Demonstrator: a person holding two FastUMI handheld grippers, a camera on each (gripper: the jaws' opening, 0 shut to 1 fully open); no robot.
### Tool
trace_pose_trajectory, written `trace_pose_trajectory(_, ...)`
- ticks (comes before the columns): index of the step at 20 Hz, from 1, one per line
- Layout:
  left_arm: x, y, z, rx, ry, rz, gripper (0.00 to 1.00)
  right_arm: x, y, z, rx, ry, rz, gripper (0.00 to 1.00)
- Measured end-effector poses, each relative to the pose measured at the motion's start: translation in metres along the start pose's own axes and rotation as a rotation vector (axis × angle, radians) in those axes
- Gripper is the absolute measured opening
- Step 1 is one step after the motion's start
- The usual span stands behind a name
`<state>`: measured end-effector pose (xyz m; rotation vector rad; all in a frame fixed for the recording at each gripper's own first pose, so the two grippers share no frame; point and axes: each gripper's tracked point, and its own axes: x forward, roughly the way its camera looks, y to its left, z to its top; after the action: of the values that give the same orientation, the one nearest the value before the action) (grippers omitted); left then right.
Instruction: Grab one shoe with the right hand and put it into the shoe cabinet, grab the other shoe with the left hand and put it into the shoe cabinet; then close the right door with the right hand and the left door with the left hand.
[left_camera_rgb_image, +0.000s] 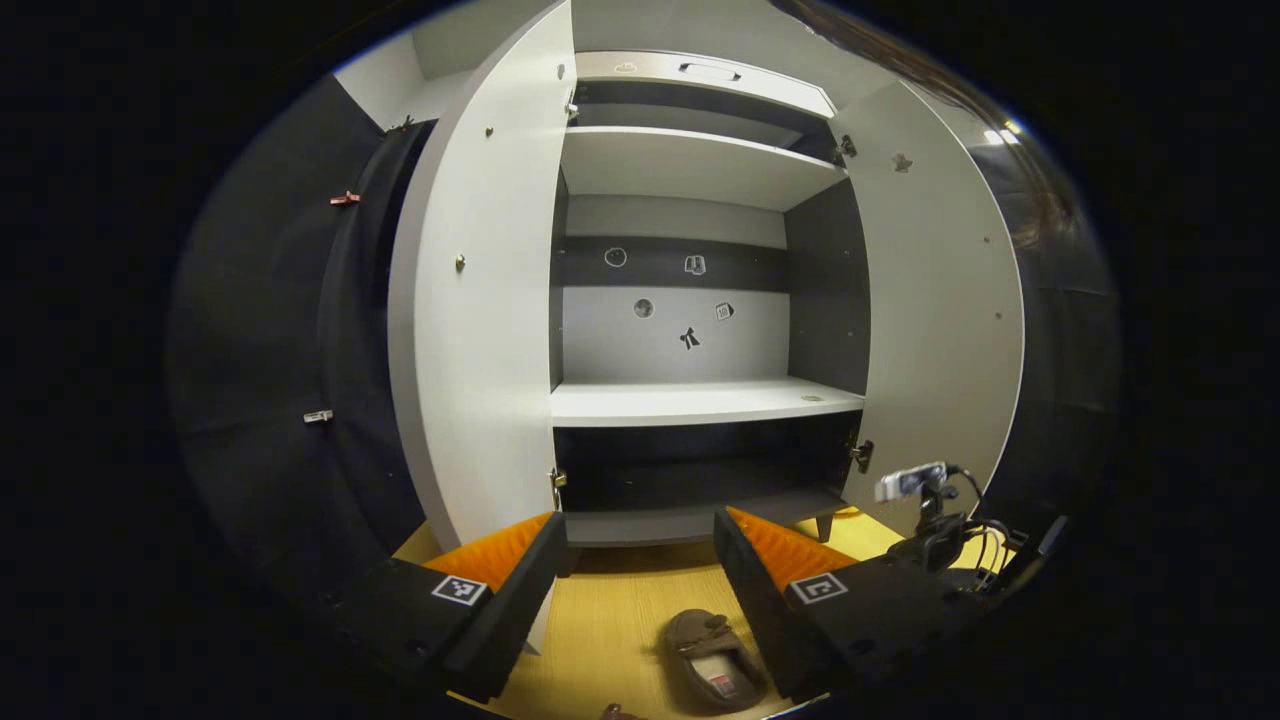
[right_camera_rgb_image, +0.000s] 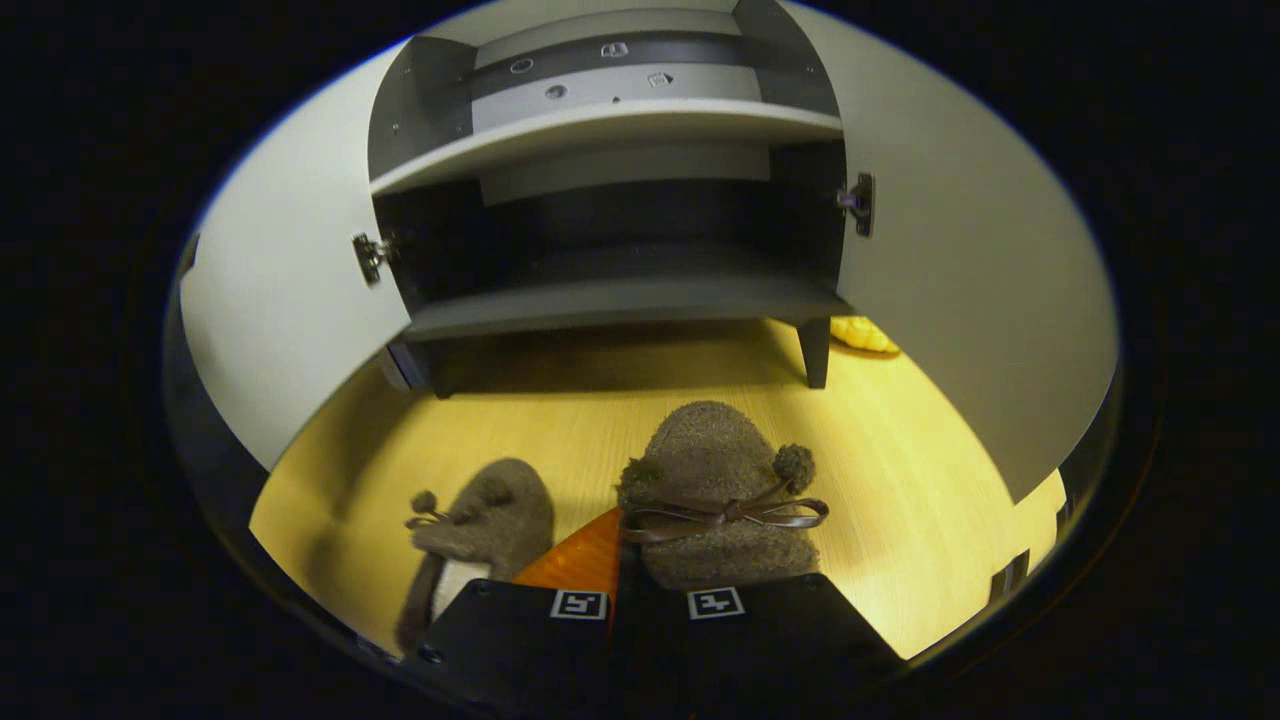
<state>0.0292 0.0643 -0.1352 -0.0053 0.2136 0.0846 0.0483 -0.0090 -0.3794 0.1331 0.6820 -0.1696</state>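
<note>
Your right gripper (right_camera_rgb_image: 628, 560) has its fingers drawn close together on the heel end of a brown fuzzy shoe (right_camera_rgb_image: 715, 490) with a bow, and both fingers seem to press on it. The toe points toward the shoe cabinet (right_camera_rgb_image: 620, 300). Just left of it, the other shoe (right_camera_rgb_image: 480, 530) lies on the yellow wooden floor (right_camera_rgb_image: 900, 480).

Your left gripper (left_camera_rgb_image: 640, 560) holds its fingers spread wide with nothing between them. Below and between them, that other shoe (left_camera_rgb_image: 712, 660) rests on the floor, short of the cabinet.

Farther off, the cabinet stands with its left door (left_camera_rgb_image: 480, 300) and right door (left_camera_rgb_image: 940, 300) swung open. The bottom shelf (right_camera_rgb_image: 620, 295) and middle shelf (left_camera_rgb_image: 700, 400) are bare.
</note>
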Motion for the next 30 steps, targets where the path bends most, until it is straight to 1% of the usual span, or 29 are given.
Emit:
trace_pose_trajectory(5,-0.016,-0.004,0.022,-0.026,-0.045,-0.011,0.94,-0.041,0.018,0.104,0.008,-0.152,0.029,0.14)
trace_pose_trajectory(9,-0.031,-0.005,0.035,-0.041,-0.074,-0.008,0.94,-0.058,0.026,0.184,-0.046,-0.278,0.029,0.14)
trace_pose_trajectory(14,-0.046,-0.006,0.036,-0.035,-0.072,-0.020,0.94,-0.053,0.025,0.282,-0.071,-0.381,-0.005,0.14)
trace_pose_trajectory(17,-0.052,-0.003,0.033,-0.029,-0.062,-0.019,0.94,-0.044,0.025,0.334,-0.052,-0.423,-0.008,0.14)
trace_pose_trajectory(19,-0.052,0.000,0.031,-0.036,-0.055,-0.011,0.94,-0.031,0.024,0.363,-0.049,-0.428,-0.017,0.14)
trace_pose_trajectory(22,-0.053,0.009,0.032,-0.055,-0.054,0.005,0.94,0.001,0.019,0.390,-0.048,-0.398,-0.034,0.14)
trace_pose_trajectory(24,-0.051,0.016,0.032,-0.059,-0.051,0.021,0.94,0.023,0.014,0.402,-0.025,-0.378,-0.045,0.14)
trace_pose_trajectory(28,-0.045,0.031,0.027,-0.063,-0.039,0.045,0.94,0.073,0.006,0.415,0.038,-0.328,-0.044,0.14)
trace_pose_trajectory(30,-0.040,0.037,0.022,-0.060,-0.017,0.055,0.94,0.096,-0.001,0.414,0.077,-0.304,-0.050,0.14)
